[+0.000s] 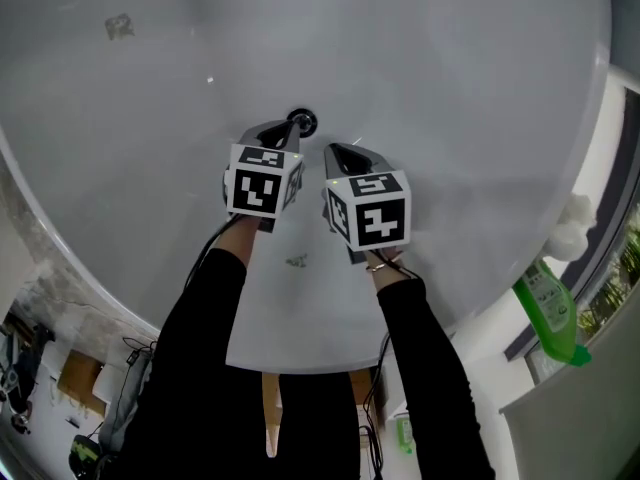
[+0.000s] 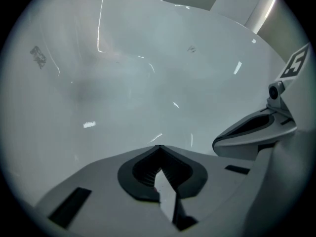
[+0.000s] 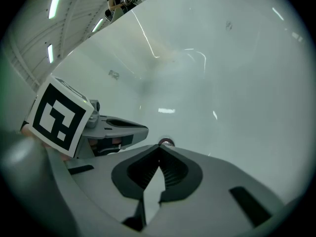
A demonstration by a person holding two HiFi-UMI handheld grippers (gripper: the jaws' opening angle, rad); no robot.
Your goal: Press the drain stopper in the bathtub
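Both empty, pressed together: left gripper (image 1: 283, 129), right gripper (image 1: 338, 151). Risk: tip skids off small drain stopper (image 1: 302, 122), ten o'clock from right gripper.

I see soft, even light on the white bathtub (image 1: 450, 88), a bit grey and dim. Small bright streaks shine on its wall in both gripper views. Those views bend round and go black at the corners. Long lamps (image 3: 57, 1) glow up high.

a small round drain stopper (image 1: 303, 122), dark with a shiny metal rim, sits flat in the floor of the glossy white bathtub (image 1: 450, 88).
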